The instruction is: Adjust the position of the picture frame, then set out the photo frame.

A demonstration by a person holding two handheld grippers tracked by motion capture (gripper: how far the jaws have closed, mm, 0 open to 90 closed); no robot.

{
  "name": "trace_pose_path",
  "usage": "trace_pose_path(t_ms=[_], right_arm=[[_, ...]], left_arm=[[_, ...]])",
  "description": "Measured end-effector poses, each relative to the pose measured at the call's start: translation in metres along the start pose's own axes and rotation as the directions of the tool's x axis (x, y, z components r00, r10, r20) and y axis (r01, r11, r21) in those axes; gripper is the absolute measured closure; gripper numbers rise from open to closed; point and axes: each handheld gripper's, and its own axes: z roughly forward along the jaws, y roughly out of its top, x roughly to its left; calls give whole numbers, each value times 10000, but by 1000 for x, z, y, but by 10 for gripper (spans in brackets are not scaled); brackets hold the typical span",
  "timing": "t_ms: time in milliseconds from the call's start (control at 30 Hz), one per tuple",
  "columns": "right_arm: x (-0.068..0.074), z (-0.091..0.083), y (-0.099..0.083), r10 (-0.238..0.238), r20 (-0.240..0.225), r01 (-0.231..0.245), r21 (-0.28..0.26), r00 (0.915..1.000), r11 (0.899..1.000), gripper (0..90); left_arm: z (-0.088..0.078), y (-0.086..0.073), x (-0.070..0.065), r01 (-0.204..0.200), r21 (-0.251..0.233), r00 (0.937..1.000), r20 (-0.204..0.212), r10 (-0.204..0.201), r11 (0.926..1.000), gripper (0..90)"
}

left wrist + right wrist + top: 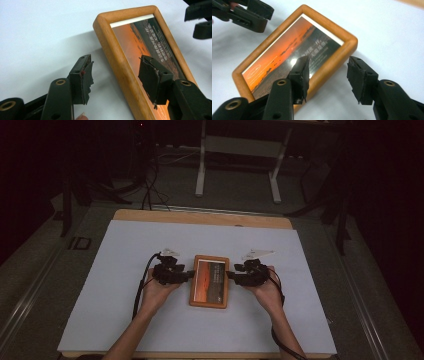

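Note:
A wooden picture frame (209, 281) holding an orange sunset photo lies flat in the middle of the white sheet. My left gripper (189, 274) is at its left side and my right gripper (230, 274) is at its right side. In the left gripper view, my left gripper (116, 62) is open, with its jaws straddling the frame's (120, 57) long wooden rail without touching it. In the right gripper view, my right gripper (328, 61) is also open, one jaw over the photo and one outside the frame's (277, 55) rail. Each gripper view also catches the opposite gripper's tips (200, 20) (249, 12).
The white sheet (125, 295) covers a wooden table whose far edge (200, 217) shows. Beyond it, on the dark floor, stand the white legs of a desk (200, 170) and some cables (150, 185). Open sheet lies on all sides of the frame.

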Motion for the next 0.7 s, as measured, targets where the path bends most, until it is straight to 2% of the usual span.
trace_pose_path(t_ms=[133, 233, 300, 367, 400, 433, 700], right_arm=[[7, 5, 8, -547, 327, 543, 123, 9980, 9984, 523], [7, 9, 11, -501, 397, 496, 129, 9980, 9987, 524], [5, 13, 12, -418, 400, 411, 176, 9983, 9990, 538], [4, 15, 12, -364, 431, 356, 180, 9984, 9992, 538], [1, 19, 14, -293, 487, 285, 184, 9984, 9994, 576], [1, 21, 15, -273, 486, 265, 169, 9984, 9995, 602], [2, 29, 22, -484, 848, 473, 156, 9952, 9988, 862]], left_arm=[[-5, -3, 0, -102, 38, 9999, -102, 102, 9999, 433], [-12, -4, 0, -15, -152, 10000, 30, 15, 9999, 433], [-14, -5, -2, -239, -171, 9997, 75, 240, 9996, 433], [-14, -5, -2, -239, -171, 9997, 75, 240, 9996, 433], [-17, -5, -5, -435, -175, 9989, 139, 437, 9989, 433], [-18, -6, -6, -469, -199, 9987, 207, 473, 9987, 433], [-24, -8, -8, -579, -265, 9974, 405, 590, 9980, 435]])
